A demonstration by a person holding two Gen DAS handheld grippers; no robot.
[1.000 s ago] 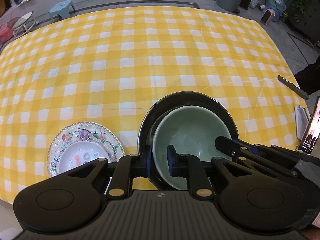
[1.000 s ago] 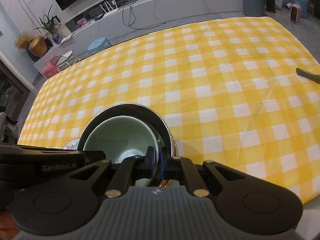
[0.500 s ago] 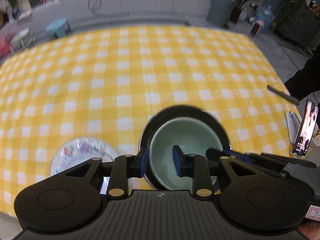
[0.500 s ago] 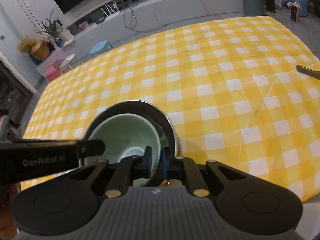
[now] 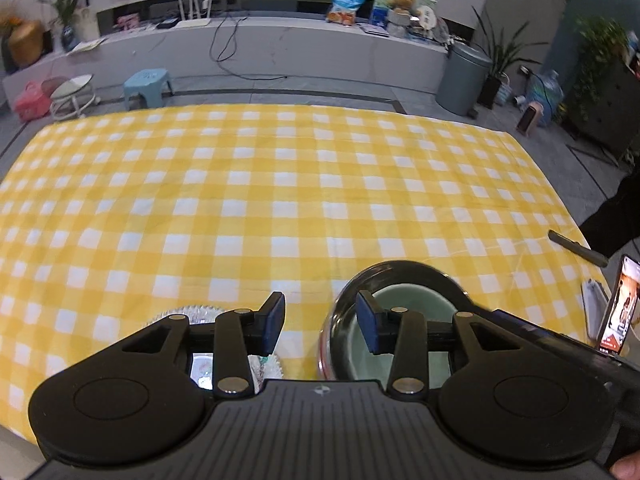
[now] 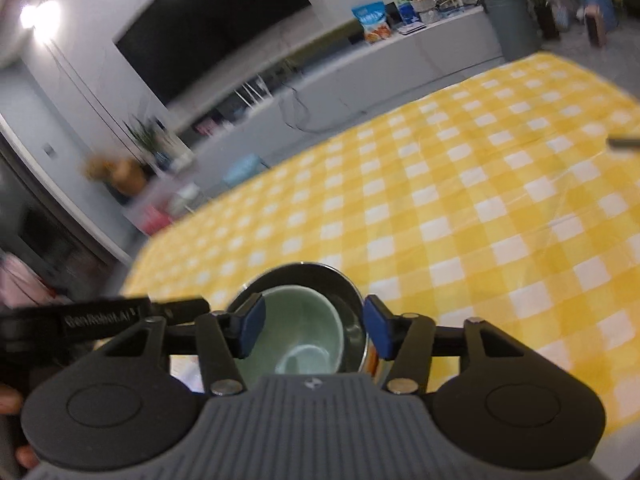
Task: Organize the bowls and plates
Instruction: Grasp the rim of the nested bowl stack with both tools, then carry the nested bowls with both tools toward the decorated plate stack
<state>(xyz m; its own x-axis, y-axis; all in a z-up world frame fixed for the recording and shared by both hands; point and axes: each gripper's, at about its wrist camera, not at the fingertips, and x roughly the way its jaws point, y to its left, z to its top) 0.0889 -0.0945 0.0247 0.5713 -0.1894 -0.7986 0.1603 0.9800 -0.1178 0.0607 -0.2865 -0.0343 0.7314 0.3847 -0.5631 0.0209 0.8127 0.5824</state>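
Observation:
A pale green bowl [image 5: 408, 300] sits nested inside a dark steel bowl [image 5: 404, 270] on the yellow checked tablecloth [image 5: 280, 184] near its front edge. Both show in the right wrist view too, the green bowl [image 6: 304, 320] inside the steel bowl [image 6: 296, 272]. A small patterned plate [image 5: 208, 314] lies left of them, mostly hidden by my left gripper [image 5: 320, 320]. My left gripper is open and empty, raised above the gap between plate and bowls. My right gripper [image 6: 314, 328] is open and empty, held over the bowls; the view is blurred.
A phone [image 5: 618, 308] stands at the table's right edge, with a dark stick-like object [image 5: 576, 248] behind it. A grey bin [image 5: 464, 80], a blue stool [image 5: 146, 86] and a long low cabinet [image 5: 260, 48] stand beyond the far edge.
Both grippers opened and let go of the bowls' rims. Both lifted and tilted up, so more of the room shows. The nested bowls stay on the cloth.

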